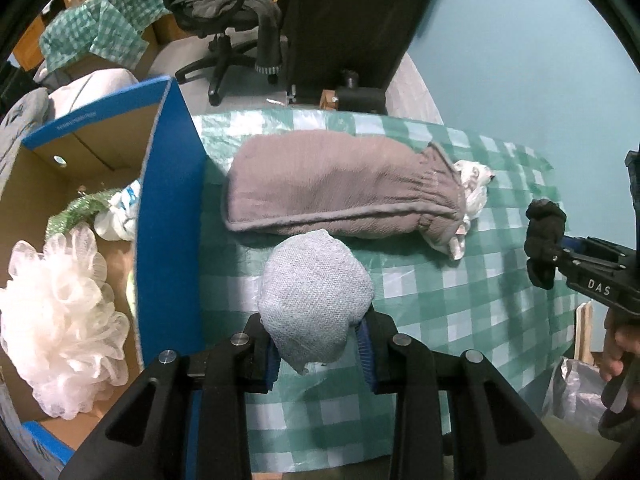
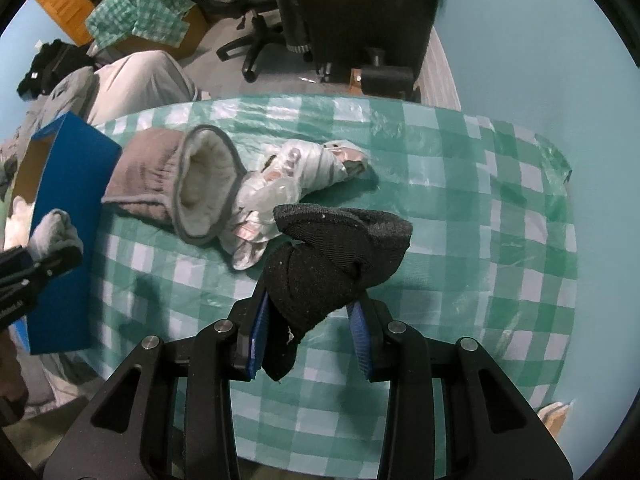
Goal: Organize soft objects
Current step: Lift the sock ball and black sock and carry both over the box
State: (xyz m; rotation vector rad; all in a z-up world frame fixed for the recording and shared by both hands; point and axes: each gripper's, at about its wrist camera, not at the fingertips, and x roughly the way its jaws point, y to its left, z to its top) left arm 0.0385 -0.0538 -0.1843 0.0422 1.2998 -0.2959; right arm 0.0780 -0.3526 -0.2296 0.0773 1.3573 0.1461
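**Both grippers clamped on balled socks above the checked table**

The left gripper [image 1: 318, 350] pinches a grey sock ball [image 1: 316, 300]; the right gripper [image 2: 310, 338] pinches a black sock ball [image 2: 336, 264], both held over the green checked tablecloth [image 2: 460, 200]. Seen from the left wrist, the right gripper reads "DAS". The blue box [image 1: 168, 216] bears print too blurred to read. A brown fleece-lined pouch [image 1: 340, 184] half hides white wrapped items [image 2: 304, 172].

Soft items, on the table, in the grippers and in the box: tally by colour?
Grey: 2 (light grey sock bundle in left gripper; grey fleece-lined pouch on table)
Black: 1 (black sock bundle in right gripper)
White: 2 (white wrapped bundle at the pouch mouth; white mesh pouf in blue box)
Green: 1 (green tinsel in box)
Total: 6
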